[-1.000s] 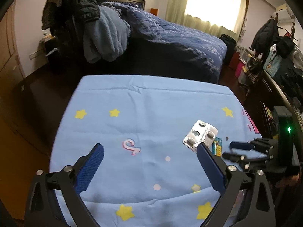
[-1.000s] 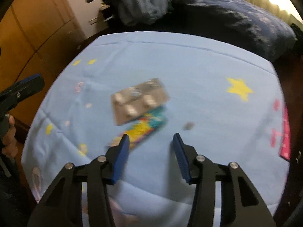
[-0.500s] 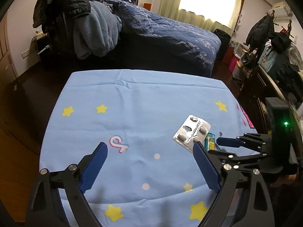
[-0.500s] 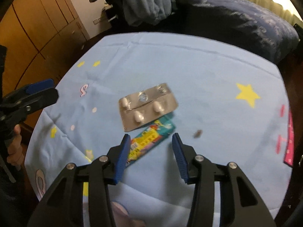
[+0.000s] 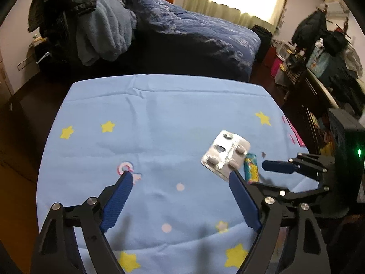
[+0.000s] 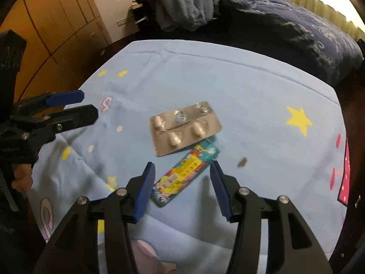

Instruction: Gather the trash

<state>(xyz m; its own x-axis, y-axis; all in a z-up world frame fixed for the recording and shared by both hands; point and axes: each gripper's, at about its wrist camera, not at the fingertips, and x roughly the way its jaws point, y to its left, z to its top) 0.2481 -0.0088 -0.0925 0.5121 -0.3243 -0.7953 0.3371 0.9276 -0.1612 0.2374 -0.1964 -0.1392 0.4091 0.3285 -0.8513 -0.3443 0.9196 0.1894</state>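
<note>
The blister pack (image 6: 184,127) lies flat on the blue star-printed cloth (image 6: 251,96) that covers the worktop, with a colourful wrapper (image 6: 184,175) just beside it, one end tucked under the pack's near edge. The right tongs (image 6: 182,187) hang over the wrapper with their blue pads spread to either side of its near end; they are released, and the pads do not press on it. Their jaws have just been opening, by a little. The blister pack lies just past their tips.

The left tongs (image 5: 180,196) stand wide apart and released, nothing between the pads but bare cloth; their jaws have just been closing somewhat. In the left wrist view the blister pack (image 5: 225,155) shows just beyond the tip of their right-hand finger, and the wrapper (image 5: 251,167) beside that, between the two pairs of tongs.

A small dark speck (image 6: 242,162) lies on the cloth near the wrapper. Behind the worktop are a bed (image 5: 194,34) with a dark blue quilt and a heap of clothes (image 5: 100,29). Nothing lies between either tongs and the two items.
</note>
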